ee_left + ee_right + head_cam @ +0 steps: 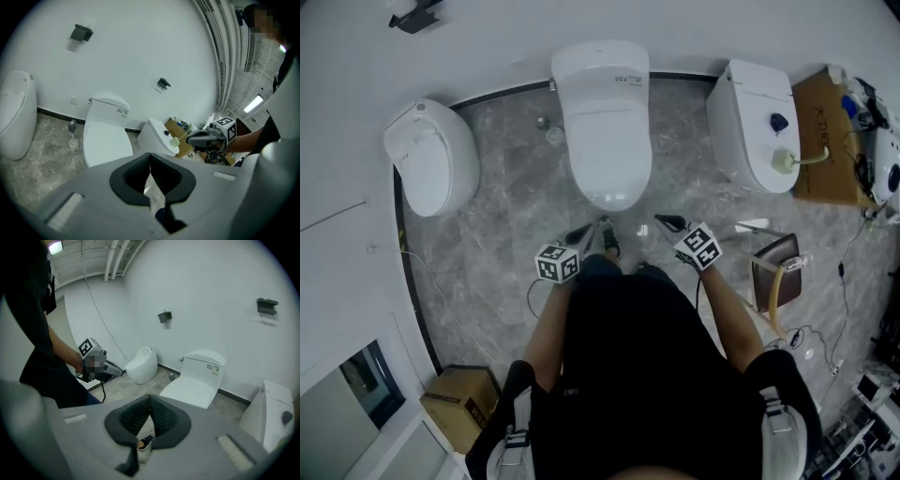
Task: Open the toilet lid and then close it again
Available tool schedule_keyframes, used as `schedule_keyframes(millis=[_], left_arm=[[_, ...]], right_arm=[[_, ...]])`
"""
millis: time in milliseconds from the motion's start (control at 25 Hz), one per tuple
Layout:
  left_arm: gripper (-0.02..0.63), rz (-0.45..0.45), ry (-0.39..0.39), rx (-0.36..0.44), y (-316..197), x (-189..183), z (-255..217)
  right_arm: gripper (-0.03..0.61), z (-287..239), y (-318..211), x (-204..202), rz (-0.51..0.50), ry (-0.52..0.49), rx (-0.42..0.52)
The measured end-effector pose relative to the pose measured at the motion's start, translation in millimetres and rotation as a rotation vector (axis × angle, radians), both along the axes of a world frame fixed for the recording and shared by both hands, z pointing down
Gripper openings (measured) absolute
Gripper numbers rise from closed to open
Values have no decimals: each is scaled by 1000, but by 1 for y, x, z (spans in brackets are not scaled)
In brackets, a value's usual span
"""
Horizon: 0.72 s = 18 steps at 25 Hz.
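Left claw (150, 156) pressed together, empty; right claw (150, 399) likewise. Toilet lid (607, 141) down; tank label (623, 78) unreadable.

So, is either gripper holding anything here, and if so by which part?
Nothing is held. The left gripper and right gripper are both shut and empty, short of the toilet, whose lid is down.

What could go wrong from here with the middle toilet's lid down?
1. The left gripper and right gripper are both shut and empty. Shut tips may slip on the smooth, closed toilet lid instead of getting under its front edge.
2. Two similar toilets flank it, the left toilet and the right toilet, so a wrong pick is possible.
3. Released early, the lid could slam.
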<state>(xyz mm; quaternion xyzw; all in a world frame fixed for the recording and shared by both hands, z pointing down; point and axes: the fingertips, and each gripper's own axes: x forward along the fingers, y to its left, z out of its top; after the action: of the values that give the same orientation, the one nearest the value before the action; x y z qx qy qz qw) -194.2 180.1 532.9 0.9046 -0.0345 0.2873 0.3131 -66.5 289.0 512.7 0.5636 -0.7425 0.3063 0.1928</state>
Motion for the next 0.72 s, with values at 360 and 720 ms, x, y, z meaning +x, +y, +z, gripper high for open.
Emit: schedule_keyframes(millis=[360, 720], left_arm=[[9, 29, -10, -16, -34, 9, 10], [11, 95, -43, -72, -51, 7, 34]], right_arm=[[3, 12, -39, 3, -5, 27, -24], [17, 22, -61, 13, 84, 21, -47]])
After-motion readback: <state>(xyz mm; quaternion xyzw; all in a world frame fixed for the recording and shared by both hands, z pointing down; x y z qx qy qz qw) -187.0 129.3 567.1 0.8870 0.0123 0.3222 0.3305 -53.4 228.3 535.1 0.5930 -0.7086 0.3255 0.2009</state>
